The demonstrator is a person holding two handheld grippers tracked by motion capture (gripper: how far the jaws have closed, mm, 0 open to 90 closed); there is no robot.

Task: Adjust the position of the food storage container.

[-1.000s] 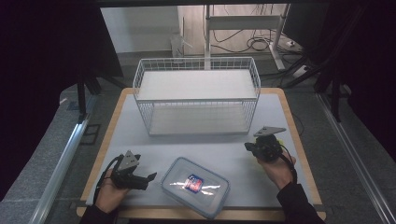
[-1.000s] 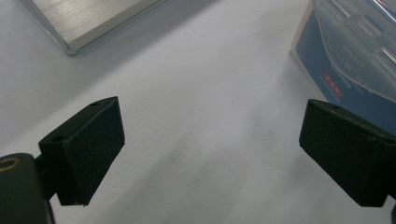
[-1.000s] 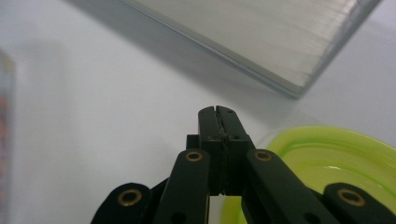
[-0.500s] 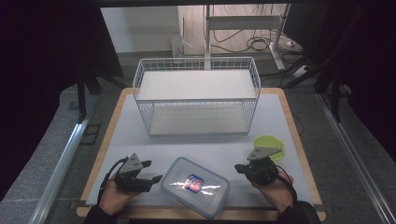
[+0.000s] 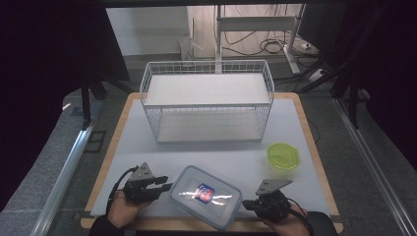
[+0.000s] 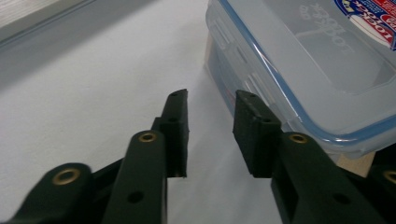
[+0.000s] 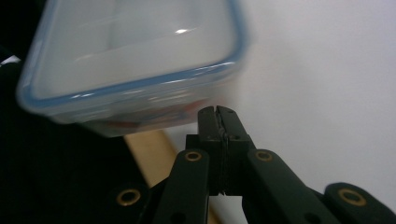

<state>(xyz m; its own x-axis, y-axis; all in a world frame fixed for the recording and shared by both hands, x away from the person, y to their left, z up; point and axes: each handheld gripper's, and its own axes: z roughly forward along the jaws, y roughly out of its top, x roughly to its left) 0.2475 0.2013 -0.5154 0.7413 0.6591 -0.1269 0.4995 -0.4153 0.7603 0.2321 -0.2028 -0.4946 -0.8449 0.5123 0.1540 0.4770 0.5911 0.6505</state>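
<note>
We take the clear lidded box (image 5: 206, 195) as our landmark: it lies slantwise on the white worktop (image 5: 206, 157), and its near corner overhangs the worktop's front edge.

Our left tool (image 5: 166, 187) sits just beside the box's left end. Its jaws have just been closing, yet in the left gripper view a gap shows between them with bare worktop in it; the right-hand pad (image 6: 252, 133) stands next to the box wall (image 6: 219, 60) at a latch flap, and we cannot tell if it touches. Nothing is gripped.

Our right tool (image 5: 249, 204) rests just beside the box's right end at the front edge, jaws pressed together and empty. In the right gripper view the tips (image 7: 217, 122) stand right up against the box's end wall (image 7: 140, 114).

Behind the box lies an open strip of worktop, bounded farther back by the white wire basket (image 5: 206, 101). A green lidded bowl (image 5: 283, 156) stands to the box's right and behind it, well apart, near the worktop's right edge.
</note>
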